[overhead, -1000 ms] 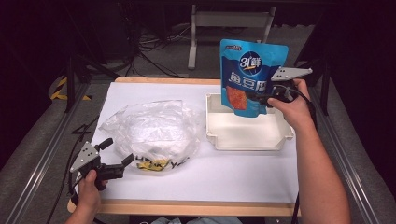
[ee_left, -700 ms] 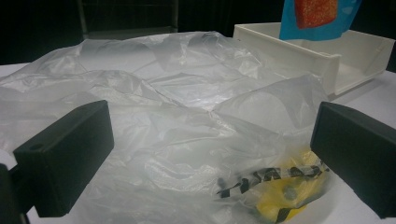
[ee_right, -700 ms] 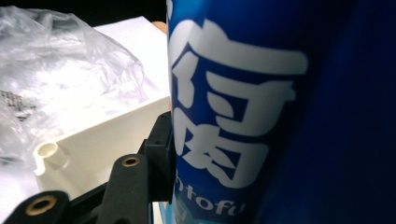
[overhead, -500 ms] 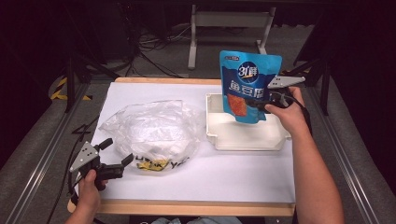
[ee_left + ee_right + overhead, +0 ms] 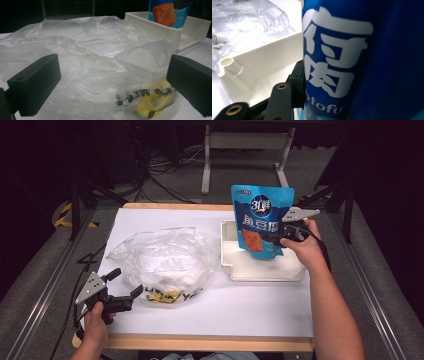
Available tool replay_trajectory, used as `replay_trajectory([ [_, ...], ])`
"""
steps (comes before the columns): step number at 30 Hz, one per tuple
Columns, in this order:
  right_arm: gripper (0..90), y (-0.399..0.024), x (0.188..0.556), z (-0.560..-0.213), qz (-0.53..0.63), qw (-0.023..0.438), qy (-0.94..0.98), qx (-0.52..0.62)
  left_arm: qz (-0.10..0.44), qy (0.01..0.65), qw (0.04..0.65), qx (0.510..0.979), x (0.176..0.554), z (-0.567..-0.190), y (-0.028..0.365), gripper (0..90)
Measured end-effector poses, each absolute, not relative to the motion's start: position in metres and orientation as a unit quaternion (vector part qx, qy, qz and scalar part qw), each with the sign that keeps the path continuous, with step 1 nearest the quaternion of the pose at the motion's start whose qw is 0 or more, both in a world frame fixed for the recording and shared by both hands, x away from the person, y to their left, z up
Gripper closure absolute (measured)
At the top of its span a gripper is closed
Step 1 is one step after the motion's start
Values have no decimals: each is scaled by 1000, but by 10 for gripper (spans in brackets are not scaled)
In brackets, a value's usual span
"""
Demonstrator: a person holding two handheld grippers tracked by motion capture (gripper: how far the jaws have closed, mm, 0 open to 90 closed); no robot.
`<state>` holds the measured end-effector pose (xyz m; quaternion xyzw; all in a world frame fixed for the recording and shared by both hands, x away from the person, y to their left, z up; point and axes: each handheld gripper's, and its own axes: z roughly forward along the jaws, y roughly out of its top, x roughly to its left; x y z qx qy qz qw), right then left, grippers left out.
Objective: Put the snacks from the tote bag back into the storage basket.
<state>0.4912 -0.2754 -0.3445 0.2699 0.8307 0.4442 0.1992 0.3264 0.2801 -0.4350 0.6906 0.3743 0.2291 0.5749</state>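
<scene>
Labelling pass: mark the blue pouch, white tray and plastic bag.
blue pouch (image 5: 261, 222): high view, middle of its printed front.
white tray (image 5: 265, 272): high view, near rim.
plastic bag (image 5: 100, 57): left gripper view, crumpled clear middle.

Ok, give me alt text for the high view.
A person's right gripper holds a blue snack pouch upright over a white tray. The left gripper sits open beside a crumpled clear plastic bag on the white table.

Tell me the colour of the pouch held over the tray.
Blue pouch with white lettering and an orange food picture, clearest in the high view.
</scene>
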Motion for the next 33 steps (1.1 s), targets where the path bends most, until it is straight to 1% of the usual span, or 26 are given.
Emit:
replay_trajectory([
  [12,547,-279,490,-355,450,193,828,273,231,377,567,695,326,-435,279,2],
  [24,526,-284,488,-360,457,169,836,252,232,376,568,694,326,-436,277,2],
  [33,470,-295,490,-364,436,171,848,250,231,374,565,698,326,-435,277,2],
])
